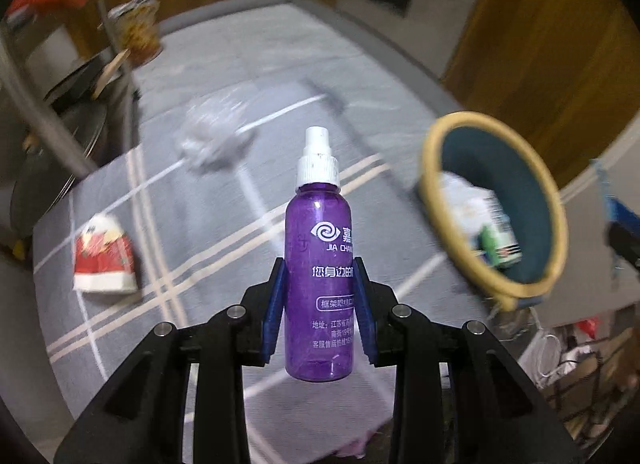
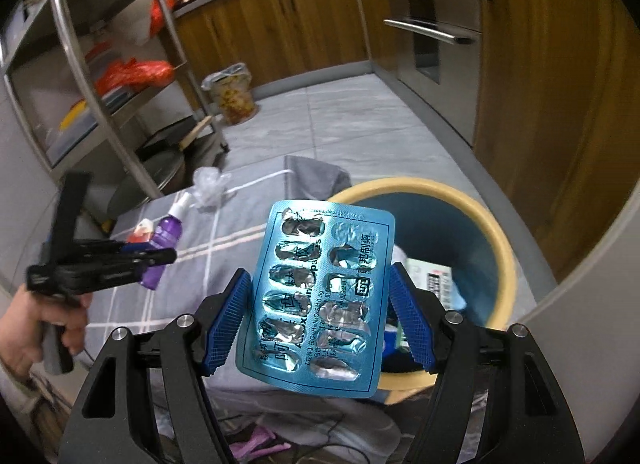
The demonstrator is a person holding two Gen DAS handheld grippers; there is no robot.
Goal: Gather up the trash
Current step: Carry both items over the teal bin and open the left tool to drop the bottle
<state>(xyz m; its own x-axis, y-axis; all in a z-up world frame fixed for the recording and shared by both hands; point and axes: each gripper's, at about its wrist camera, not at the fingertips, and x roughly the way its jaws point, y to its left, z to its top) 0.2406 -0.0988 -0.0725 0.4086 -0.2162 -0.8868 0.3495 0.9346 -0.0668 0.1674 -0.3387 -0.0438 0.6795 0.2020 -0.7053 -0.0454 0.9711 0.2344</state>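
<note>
My left gripper (image 1: 320, 276) clamps the purple spray bottle (image 1: 319, 264), my right gripper (image 2: 318, 296) the blue blister pack (image 2: 316, 296), near the bin (image 2: 496, 232).

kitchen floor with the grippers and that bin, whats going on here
A person is clearing trash off a grey checked cloth using a handheld gripper in each hand. The left gripper is clamped on a purple spray bottle, held upright. The right gripper grips an emptied blue blister pack in front of the yellow-rimmed bin, which already has some packaging inside. A red-and-white carton and a crumpled clear plastic bag lie on the cloth, not yet collected.
</note>
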